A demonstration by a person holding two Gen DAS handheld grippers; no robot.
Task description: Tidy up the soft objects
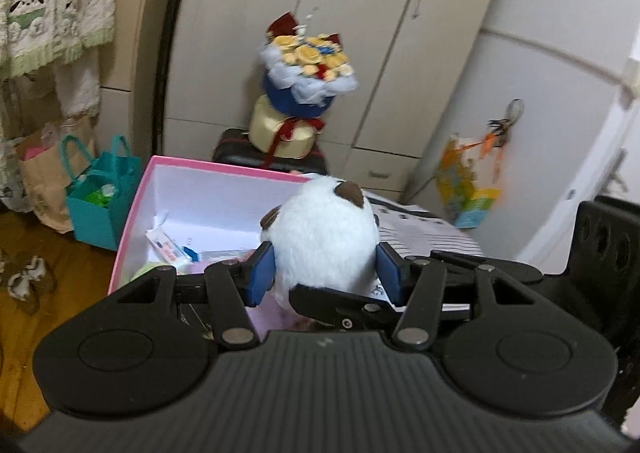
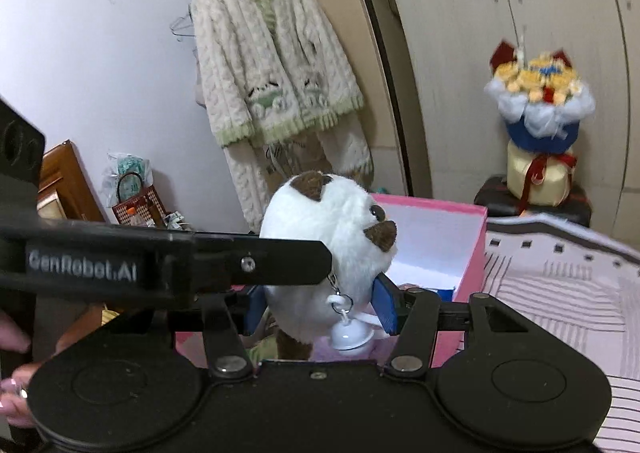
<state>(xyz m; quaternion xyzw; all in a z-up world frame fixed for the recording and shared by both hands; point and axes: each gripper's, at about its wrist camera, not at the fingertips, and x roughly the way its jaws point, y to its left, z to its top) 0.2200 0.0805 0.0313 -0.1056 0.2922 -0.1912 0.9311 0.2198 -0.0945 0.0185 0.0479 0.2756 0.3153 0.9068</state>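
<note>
A white plush toy (image 1: 324, 233) with brown ears and a brown nose is held up in front of an open pink box (image 1: 138, 209). My left gripper (image 1: 326, 273) is shut on it, blue pads pressing its two sides. My right gripper (image 2: 320, 307) is shut on the same plush toy (image 2: 328, 229) lower down, where a small white bell (image 2: 350, 337) hangs on a chain. In the right wrist view the left gripper's black finger (image 2: 280, 257) reaches across from the left onto the toy. The pink box (image 2: 474, 249) has white walls and holds a few small packets (image 1: 168, 249).
A flower bouquet (image 1: 306, 69) stands on a dark case (image 1: 236, 153) against the wardrobe (image 1: 384, 13). A teal bag (image 1: 100, 201) and a paper bag (image 1: 40, 177) sit on the wooden floor. A knitted cardigan (image 2: 264, 65) hangs on the wall. A striped bedcover (image 2: 560, 293) lies to the right.
</note>
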